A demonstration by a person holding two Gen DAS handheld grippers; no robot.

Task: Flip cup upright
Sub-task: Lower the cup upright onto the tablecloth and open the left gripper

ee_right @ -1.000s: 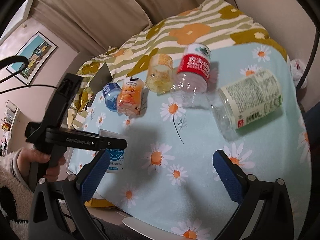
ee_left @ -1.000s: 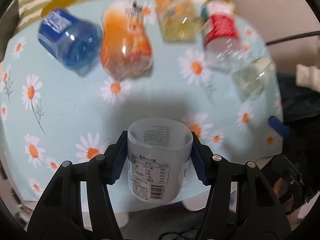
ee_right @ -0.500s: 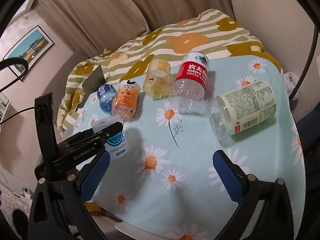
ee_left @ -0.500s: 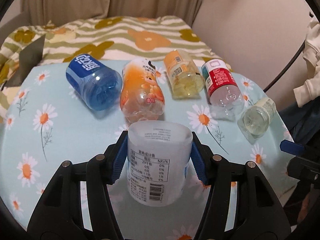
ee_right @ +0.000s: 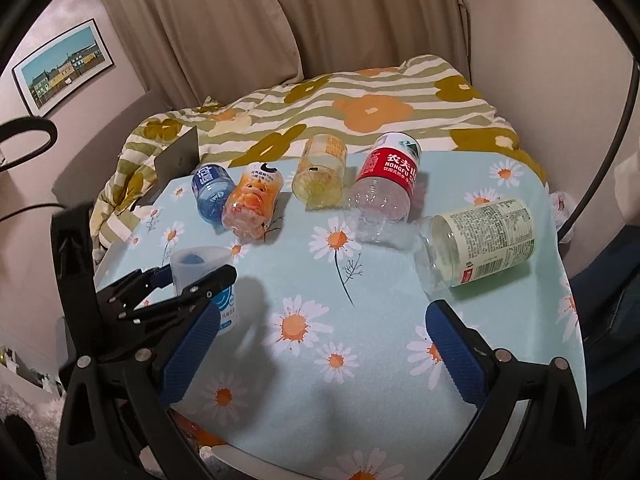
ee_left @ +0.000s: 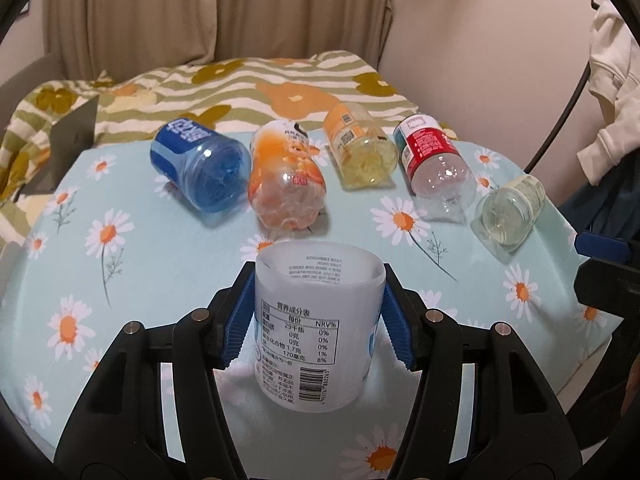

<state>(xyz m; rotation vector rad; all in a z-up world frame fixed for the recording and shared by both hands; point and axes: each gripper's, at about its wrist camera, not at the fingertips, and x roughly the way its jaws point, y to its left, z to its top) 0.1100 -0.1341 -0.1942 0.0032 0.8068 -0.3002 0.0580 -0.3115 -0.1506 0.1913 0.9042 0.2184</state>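
My left gripper (ee_left: 318,320) is shut on a white translucent cup (ee_left: 318,324) with a printed label, holding it upright with its open mouth up, at or just above the daisy tablecloth (ee_left: 140,280). In the right wrist view the cup (ee_right: 204,280) stands at the table's left front, held by the left gripper (ee_right: 192,280). My right gripper (ee_right: 324,352) is open and empty over the table's front edge.
Five cut-off bottle cups lie on their sides in a row at the back: blue (ee_left: 200,168), orange (ee_left: 286,180), yellow (ee_left: 360,152), red-labelled clear (ee_left: 436,164) and white-labelled (ee_left: 508,216). A striped flowered blanket (ee_left: 280,88) lies behind. The table edge is near.
My left gripper has tilted up and turned the cup from tipped to upright, lowering it towards the cloth. The right gripper has stayed open and shifted only slightly.
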